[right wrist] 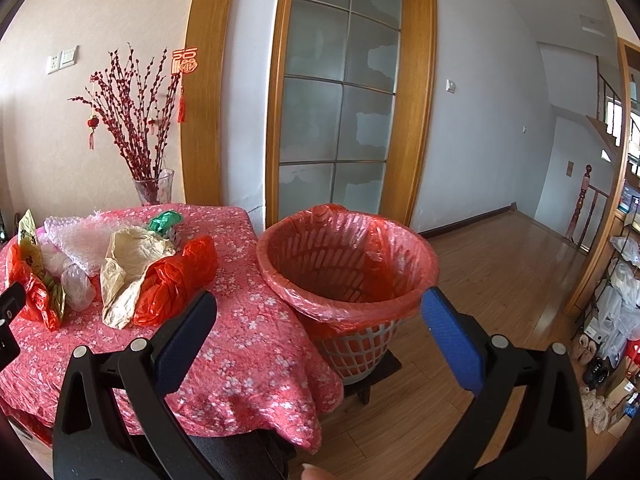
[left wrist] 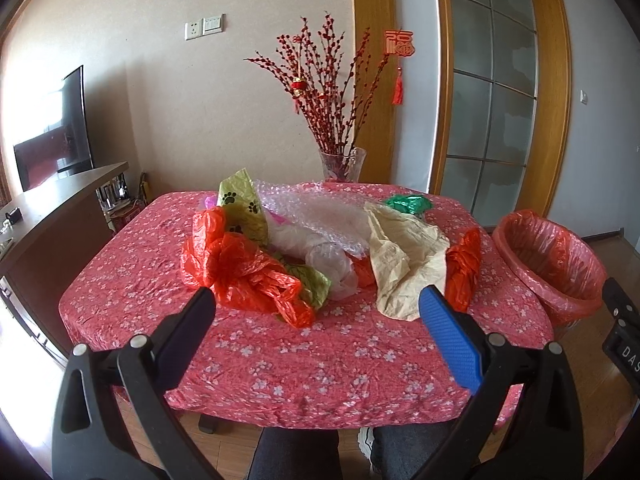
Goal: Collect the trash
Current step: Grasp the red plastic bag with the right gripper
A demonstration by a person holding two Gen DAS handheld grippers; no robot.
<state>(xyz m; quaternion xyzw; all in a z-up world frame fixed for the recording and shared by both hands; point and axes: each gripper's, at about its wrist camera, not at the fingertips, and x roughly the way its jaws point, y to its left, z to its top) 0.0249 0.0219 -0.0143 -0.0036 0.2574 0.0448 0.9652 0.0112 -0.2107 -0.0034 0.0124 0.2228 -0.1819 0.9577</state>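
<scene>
Grippers poised over a littered table: the left gripper [left wrist: 318, 300] hangs with its jaws spread wide and empty, just short of a crumpled red bag [left wrist: 244, 272], beige paper [left wrist: 400, 256] and bubble wrap [left wrist: 316, 216] heaped ahead; the right gripper [right wrist: 320, 304], equally agape, faces the red-lined bin [right wrist: 348, 264] beside the table's edge. Risk: flimsy film may slip a shallow pinch or drag neighbours off the floral tablecloth [left wrist: 304, 368]. Beyond, a vase of red branches [left wrist: 340, 120], frosted-glass door [right wrist: 340, 92], wood floor [right wrist: 500, 264]
</scene>
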